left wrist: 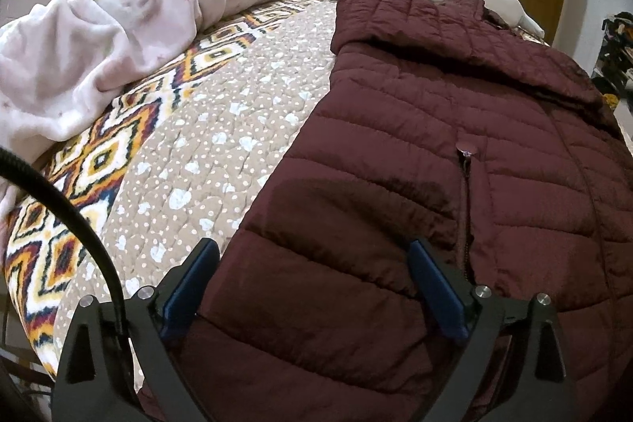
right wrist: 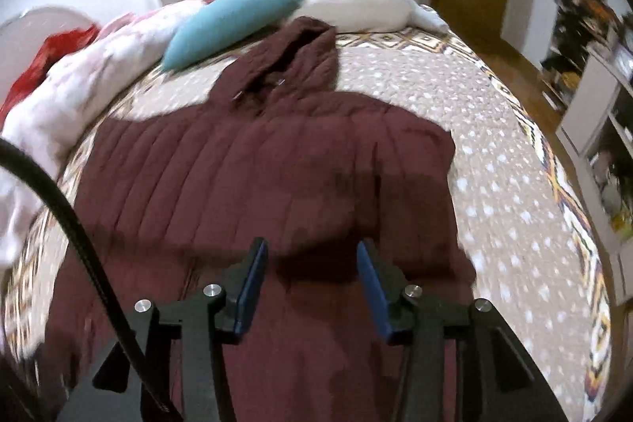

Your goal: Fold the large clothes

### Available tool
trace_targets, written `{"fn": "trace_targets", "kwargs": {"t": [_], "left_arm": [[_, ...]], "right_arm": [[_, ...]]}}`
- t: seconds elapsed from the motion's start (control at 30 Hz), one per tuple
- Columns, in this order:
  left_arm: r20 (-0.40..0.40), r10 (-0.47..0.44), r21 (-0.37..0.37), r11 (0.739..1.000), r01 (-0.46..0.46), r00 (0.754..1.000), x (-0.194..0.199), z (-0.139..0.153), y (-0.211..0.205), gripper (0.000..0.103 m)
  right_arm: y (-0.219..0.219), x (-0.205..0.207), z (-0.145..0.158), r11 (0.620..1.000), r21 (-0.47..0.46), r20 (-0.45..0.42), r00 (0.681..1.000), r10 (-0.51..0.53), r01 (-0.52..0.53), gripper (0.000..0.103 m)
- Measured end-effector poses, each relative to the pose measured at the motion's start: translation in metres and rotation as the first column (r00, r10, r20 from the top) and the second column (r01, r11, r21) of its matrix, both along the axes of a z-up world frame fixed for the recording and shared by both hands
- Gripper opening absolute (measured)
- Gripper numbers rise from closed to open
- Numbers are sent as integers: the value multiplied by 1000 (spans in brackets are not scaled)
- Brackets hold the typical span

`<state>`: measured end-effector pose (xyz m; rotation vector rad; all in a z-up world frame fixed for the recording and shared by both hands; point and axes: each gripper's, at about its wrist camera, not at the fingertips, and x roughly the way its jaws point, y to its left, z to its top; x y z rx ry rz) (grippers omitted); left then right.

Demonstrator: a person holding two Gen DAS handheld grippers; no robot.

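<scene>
The maroon puffer jacket [right wrist: 257, 161] lies flat on the bed [right wrist: 506, 161], hood [right wrist: 292, 54] toward twelve o'clock by the teal pillow [right wrist: 233, 22]. The sleeves seem already folded in, leaving a tidy block; lengthwise folds look still to come. Left gripper [left wrist: 312, 263], fingers spread wide, hovers over the jacket's near part, holding nothing. Right gripper [right wrist: 310, 263], fingers half open and empty, hangs over the hem at six o'clock.

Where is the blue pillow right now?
The teal-blue fabric pillow lies at the far end of the bed, between the pink fluffy blanket on its left and the white plush cushion, just beyond the maroon quilted jacket's hood.
</scene>
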<state>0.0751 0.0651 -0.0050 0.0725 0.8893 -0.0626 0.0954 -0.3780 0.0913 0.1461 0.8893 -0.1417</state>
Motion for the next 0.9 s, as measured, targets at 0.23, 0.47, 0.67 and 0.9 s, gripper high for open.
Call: {"fn": "trace_targets", "kwargs": {"t": [0.23,0.47,0.67,0.9], "left_arm": [[-8,3,-13,1000,-3,1000,-1,0,2,97],[-24,23,-32,999,-24,999,-12,6,11,97],[-9,-19,2,1000,19,1000,-45,65,11,79],[216,-119,-20,992,127,969,-70,216,12,79]], "right_arm": [[12,-89,-52,992,116,-88,995,53,-43,51],[-40,-163,-60,986,150,-113,992,-56,73,50],[-74,-207,48,989,103,-16,994,-109,110,54],[-54,-227,241,999,3,283,958,-43,44,67]]}}
